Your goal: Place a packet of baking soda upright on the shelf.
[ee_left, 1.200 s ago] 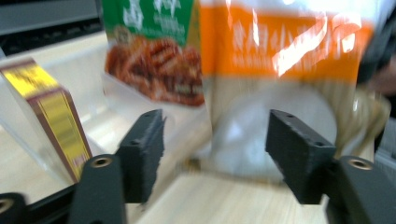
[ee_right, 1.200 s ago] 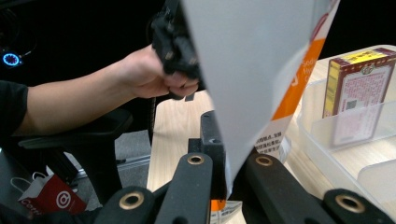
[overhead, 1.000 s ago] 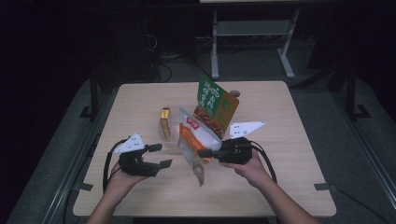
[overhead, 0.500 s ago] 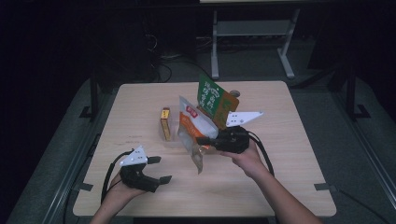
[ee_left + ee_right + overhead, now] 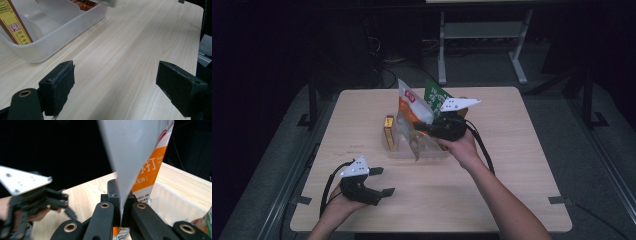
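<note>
An orange-and-white pouch (image 5: 412, 107) hangs tilted over a clear plastic bin (image 5: 432, 150) at the table's middle. My right gripper (image 5: 419, 131) is shut on the pouch's lower edge; in the right gripper view the jaws (image 5: 121, 202) pinch the pouch (image 5: 140, 157) tightly. A yellow box (image 5: 388, 131) and a green bag (image 5: 437, 95) stand in the bin. My left gripper (image 5: 383, 181) rests near the front left of the table. Its jaws have just been opening and stand wide apart (image 5: 120, 87) with nothing between them.
The bin's near wall (image 5: 62, 37) and the yellow box (image 5: 13, 22) lie just beyond the left gripper. Bare wood spreads to the right and front of the bin. A metal stand (image 5: 482, 50) and cables are on the floor behind the table.
The right gripper has lifted the pouch and carried it away from the person, over the bin, more upright. The left gripper has kept about its place and its jaws look wider.
</note>
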Available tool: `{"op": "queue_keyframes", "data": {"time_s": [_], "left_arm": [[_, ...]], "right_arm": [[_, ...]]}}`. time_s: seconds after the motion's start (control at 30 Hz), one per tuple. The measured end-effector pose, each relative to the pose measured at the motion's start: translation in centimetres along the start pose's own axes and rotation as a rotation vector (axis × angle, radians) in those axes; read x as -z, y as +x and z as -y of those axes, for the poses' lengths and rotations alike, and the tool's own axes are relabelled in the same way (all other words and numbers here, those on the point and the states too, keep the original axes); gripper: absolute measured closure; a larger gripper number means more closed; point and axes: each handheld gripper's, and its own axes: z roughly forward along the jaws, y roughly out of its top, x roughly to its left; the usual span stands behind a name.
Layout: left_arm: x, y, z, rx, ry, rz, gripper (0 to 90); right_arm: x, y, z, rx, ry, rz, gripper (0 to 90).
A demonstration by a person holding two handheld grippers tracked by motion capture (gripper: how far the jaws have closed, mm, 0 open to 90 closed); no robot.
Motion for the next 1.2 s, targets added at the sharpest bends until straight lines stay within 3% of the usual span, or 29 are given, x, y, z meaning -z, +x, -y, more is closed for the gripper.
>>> {"op": "queue_keyframes", "data": {"time_s": [0.27, 0.5, 0.73, 0.9, 1.1, 1.2], "left_arm": [[-0.1, 0.0, 0.2, 0.007, 0.012, 0.008, 14.6], [-0.1, 0.1, 0.3, -0.003, 0.015, 0.011, 14.4], [-0.4, 0.0, 0.3, -0.006, 0.025, 0.013, 14.4], [-0.6, -0.1, 0.3, -0.008, 0.039, 0.019, 14.3], [-0.9, -0.2, 0.4, -0.008, 0.046, 0.025, 14.3], [-0.9, -0.2, 0.3, -0.014, 0.049, 0.025, 14.2]], "right_arm": [[-2.5, -1.6, -0.6, 0.002, 0.035, 0.084, 89.9], [-3.6, -2.6, 0.3, -0.018, 0.059, 0.148, 89.9], [-4.3, -3.2, 2.0, -0.044, 0.075, 0.183, 89.7], [-4.8, -2.8, 3.2, -0.027, 0.12, 0.179, 88.3], [-3.8, -2.5, 3.4, -0.016, 0.125, 0.186, 73.4], [-3.0, -2.0, 3.2, 0.004, 0.155, 0.185, 67.4]]}}
